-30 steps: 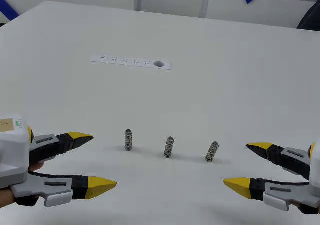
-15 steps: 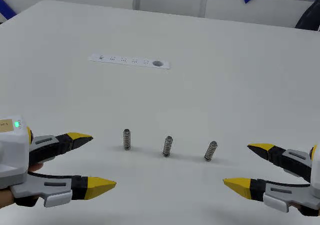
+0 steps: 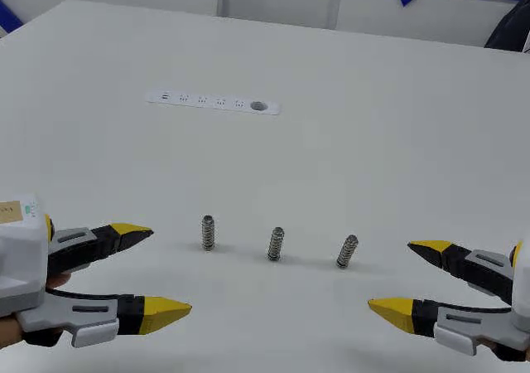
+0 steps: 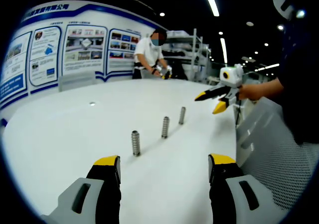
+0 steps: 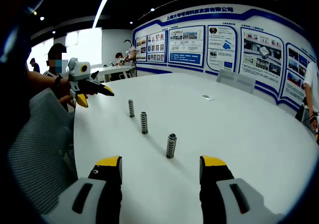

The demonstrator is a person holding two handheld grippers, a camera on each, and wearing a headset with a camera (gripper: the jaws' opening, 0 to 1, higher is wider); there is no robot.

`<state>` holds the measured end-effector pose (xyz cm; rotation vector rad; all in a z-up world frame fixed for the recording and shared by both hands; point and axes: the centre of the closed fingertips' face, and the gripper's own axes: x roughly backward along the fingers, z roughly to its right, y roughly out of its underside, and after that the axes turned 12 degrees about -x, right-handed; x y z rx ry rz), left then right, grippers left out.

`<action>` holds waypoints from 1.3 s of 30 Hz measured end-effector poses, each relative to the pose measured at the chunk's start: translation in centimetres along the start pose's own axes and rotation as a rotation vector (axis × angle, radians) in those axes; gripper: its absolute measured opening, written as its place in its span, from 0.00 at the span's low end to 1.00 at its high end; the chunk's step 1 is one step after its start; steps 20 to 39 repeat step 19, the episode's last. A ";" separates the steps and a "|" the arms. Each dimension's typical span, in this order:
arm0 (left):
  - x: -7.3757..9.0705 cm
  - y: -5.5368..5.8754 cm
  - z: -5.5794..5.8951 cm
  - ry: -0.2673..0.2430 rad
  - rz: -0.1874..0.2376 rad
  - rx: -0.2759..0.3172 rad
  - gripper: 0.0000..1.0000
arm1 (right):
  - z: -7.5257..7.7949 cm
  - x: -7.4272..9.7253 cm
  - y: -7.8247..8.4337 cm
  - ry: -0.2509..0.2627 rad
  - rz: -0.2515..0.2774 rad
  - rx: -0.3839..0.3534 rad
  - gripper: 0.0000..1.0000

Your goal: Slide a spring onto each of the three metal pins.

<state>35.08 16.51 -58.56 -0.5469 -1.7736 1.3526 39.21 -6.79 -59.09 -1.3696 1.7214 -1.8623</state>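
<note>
Three springs (image 3: 276, 244) are standing up in a row on the white table (image 3: 348, 133). The left gripper (image 3: 171, 270) and the right gripper (image 3: 389, 273) are hanging wide open at the near side, holding nothing.

I'm working in what looks like a lab or demonstration hall. There's a large white table (image 3: 397, 141) with a power strip (image 3: 214, 103) lying flat on its top. Blue-and-white display boards (image 5: 199, 40) line the wall behind the table, strip lights (image 4: 210, 0) run overhead, and metal racks (image 4: 185, 47) and another person (image 4: 147, 54) stand beyond its far edge.
</note>
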 end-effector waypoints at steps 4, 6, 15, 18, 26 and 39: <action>0.0 0.1 0.0 0.002 -0.004 -0.001 0.73 | 0.0 0.0 -0.1 0.002 0.003 -0.002 0.64; 0.1 0.1 0.0 0.002 -0.006 -0.002 0.73 | 0.1 0.0 0.0 0.004 0.001 -0.002 0.64; 0.0 -0.1 0.0 0.002 -0.005 -0.004 0.73 | 0.3 0.1 -0.1 0.006 -0.002 -0.004 0.64; 0.0 -0.1 0.0 0.000 -0.004 -0.004 0.73 | 0.3 0.1 -0.1 0.006 0.000 -0.005 0.64; 0.1 -0.1 0.0 0.000 -0.004 -0.004 0.73 | 0.3 0.1 -0.2 0.006 0.000 -0.005 0.64; 0.1 -0.1 0.0 0.000 -0.004 -0.004 0.73 | 0.3 0.1 -0.2 0.006 0.000 -0.005 0.64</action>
